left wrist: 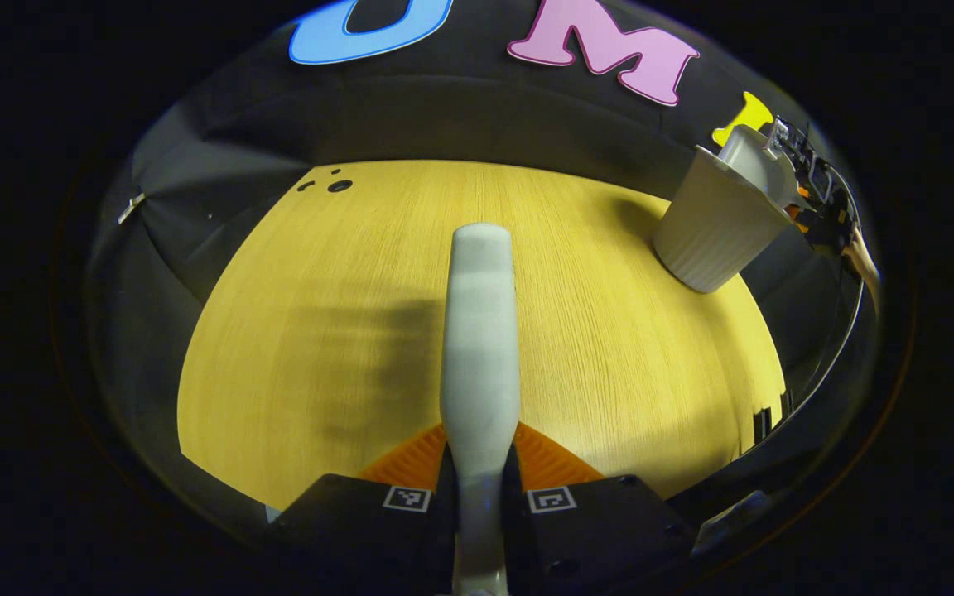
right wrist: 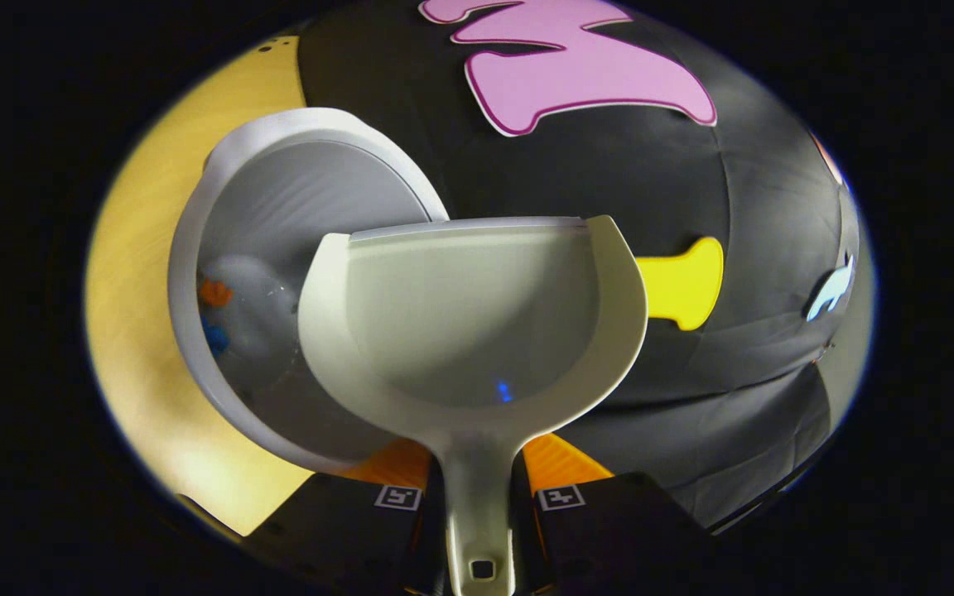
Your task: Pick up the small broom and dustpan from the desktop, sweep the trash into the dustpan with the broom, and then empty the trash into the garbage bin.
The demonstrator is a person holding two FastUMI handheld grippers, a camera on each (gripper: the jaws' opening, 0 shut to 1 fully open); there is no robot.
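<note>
- Left gripper point(left wrist: 478, 488) is clenched on the broom point(left wrist: 479, 348) — both fingers press the pale handle low down, and the handle juts straight out ahead over the table point(left wrist: 320, 273).
- In the left gripper view that handle hangs above bare yellow wood, with its blurred shadow lying on the table to its left.
- At the far right of the same view stands the garbage bin point(left wrist: 713, 228), a pale ribbed tub, sitting on the table's far right corner, close to the booth's black wall.
- Just above the bin's rim there, a slice of the dustpan point(left wrist: 757, 161) pokes over the opening, with the other gripper and a bit of the holding hand behind it at the edge.
- Over to the right gripper view: right gripper point(right wrist: 479, 505) is grasping the dustpan point(right wrist: 477, 314) by its handle, fingers pinching it from both sides near the bottom of the view.
- The pan's scoop is raised and faces the camera, its flat lip uppermost, overlapping the right side of the garbage bin point(right wrist: 195, 248).
- The pan looks nearly clean; one tiny blue speck point(right wrist: 503, 389) sits low in the scoop.
- Inside the bin, small orange and blue bits point(right wrist: 214, 314) lie against its left inner wall beside a pale rounded lump I cannot identify.
</note>
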